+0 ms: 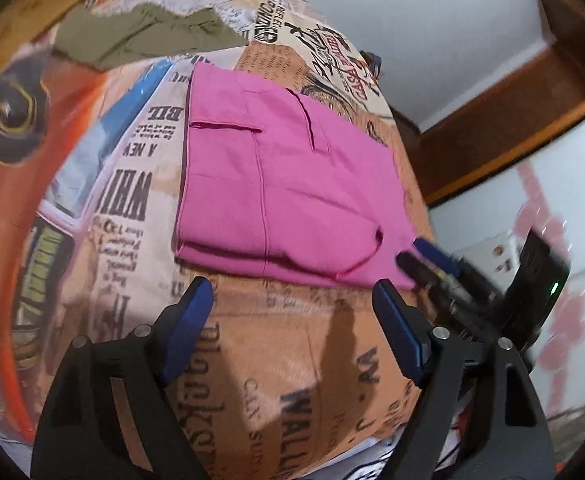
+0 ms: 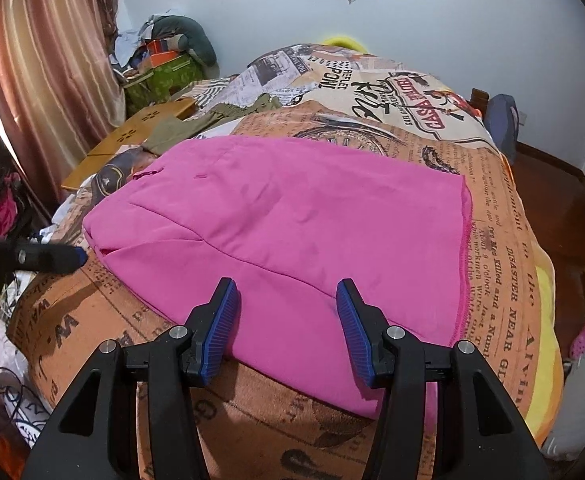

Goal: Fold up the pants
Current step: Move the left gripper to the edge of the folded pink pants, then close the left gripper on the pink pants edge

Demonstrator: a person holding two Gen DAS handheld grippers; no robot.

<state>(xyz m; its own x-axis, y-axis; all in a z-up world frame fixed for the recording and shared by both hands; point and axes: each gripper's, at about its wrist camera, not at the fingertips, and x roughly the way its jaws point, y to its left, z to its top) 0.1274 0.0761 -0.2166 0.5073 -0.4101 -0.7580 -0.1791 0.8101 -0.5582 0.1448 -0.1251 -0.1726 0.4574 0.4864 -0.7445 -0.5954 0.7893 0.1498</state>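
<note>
While the folded pink pants (image 2: 292, 236) lie flat on the bed's newspaper-print blanket (image 2: 504, 216), both grippers stand spread and empty. The right gripper (image 2: 288, 316) hovers over the near edge of the pants, its blue pads (image 2: 224, 320) apart above the fabric. The left gripper (image 1: 292, 320) hangs over bare blanket just short of the pants' edge, jaws wide. An olive garment (image 1: 140, 36) lies farther back on the bed, well apart from the pants.
</note>
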